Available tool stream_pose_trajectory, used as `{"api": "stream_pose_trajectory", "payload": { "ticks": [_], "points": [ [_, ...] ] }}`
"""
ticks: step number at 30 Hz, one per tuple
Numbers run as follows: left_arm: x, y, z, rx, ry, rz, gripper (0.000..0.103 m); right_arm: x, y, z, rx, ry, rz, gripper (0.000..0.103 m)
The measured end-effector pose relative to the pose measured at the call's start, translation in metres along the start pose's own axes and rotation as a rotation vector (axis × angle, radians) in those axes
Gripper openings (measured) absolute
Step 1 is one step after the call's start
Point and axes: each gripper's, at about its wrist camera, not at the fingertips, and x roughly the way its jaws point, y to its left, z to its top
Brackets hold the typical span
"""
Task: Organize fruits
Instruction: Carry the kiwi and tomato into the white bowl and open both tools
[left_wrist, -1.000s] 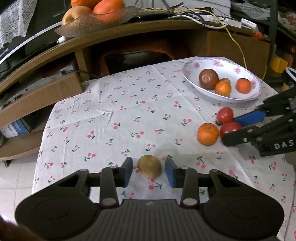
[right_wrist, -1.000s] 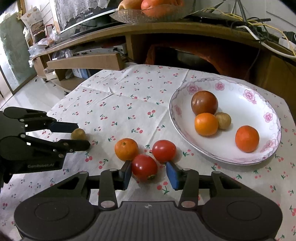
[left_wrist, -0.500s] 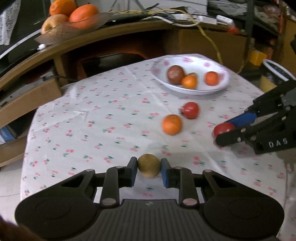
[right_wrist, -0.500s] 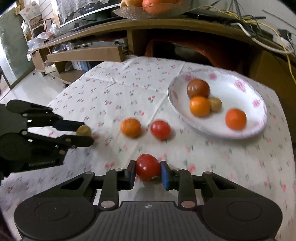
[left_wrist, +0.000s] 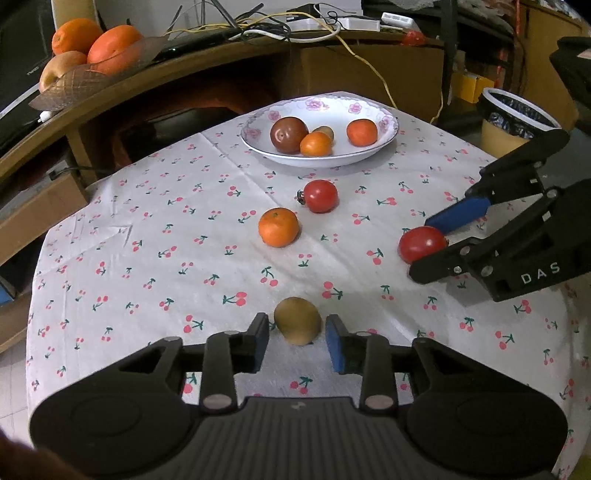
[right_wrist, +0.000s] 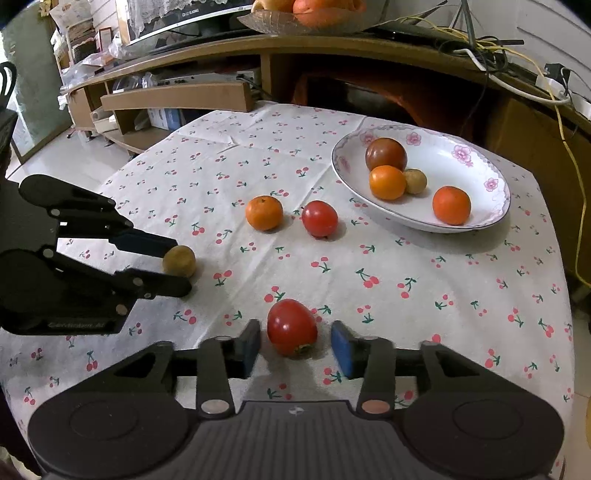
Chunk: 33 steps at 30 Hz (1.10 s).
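- Half a second ago both our claws were clamping their fruit; now both are standing apart, the left gripper (left_wrist: 297, 341) flanking the brown kiwi (left_wrist: 297, 320) and the right gripper (right_wrist: 295, 347) flanking the near tomato (right_wrist: 292, 327), each fruit sitting on the cherry-print tablecloth (left_wrist: 147, 236) with a gap on either side.
- We are seeing the left gripper (right_wrist: 173, 266) from the right wrist camera too, its fingers on either side of the kiwi (right_wrist: 179, 261), while the right gripper (left_wrist: 430, 247) is showing in the left view alongside its tomato (left_wrist: 422, 243).
- Between us and the dish, a loose orange (right_wrist: 264, 212) and a second tomato (right_wrist: 319, 218) are lying just beside each other on the cloth, well apart from both grippers.
- We are looking at the flowered white bowl (right_wrist: 484, 162) at the far side, which is holding a dark red-brown fruit (right_wrist: 386, 154), two oranges (right_wrist: 387, 182) and a small brown fruit (right_wrist: 415, 181).
- On the wooden shelf (left_wrist: 184, 70) behind, a glass dish (left_wrist: 66, 92) is carrying oranges and an apple; cables are trailing along the shelf, and a lined bin (left_wrist: 515, 118) is standing off to the right.
- We are reading "DAS" in white on the right gripper's body; the lettering on the left gripper's body is too blurred for us to read.
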Motion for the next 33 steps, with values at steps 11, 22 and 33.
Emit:
{"api": "stream_pose_trajectory", "payload": {
  "ticks": [11, 22, 33],
  "points": [
    [0.002, -0.002, 0.001, -0.025, -0.01, 0.006, 0.037, 0.002, 0.004, 0.002, -0.032, -0.002, -0.001, 0.029],
    [0.001, -0.007, 0.015, -0.035, -0.025, -0.007, 0.032, -0.004, -0.002, 0.009, 0.012, -0.009, 0.014, 0.028],
    [0.012, -0.01, 0.075, -0.043, -0.119, -0.024, 0.032, -0.008, -0.033, 0.042, 0.114, -0.092, -0.016, 0.028]
  ]
}}
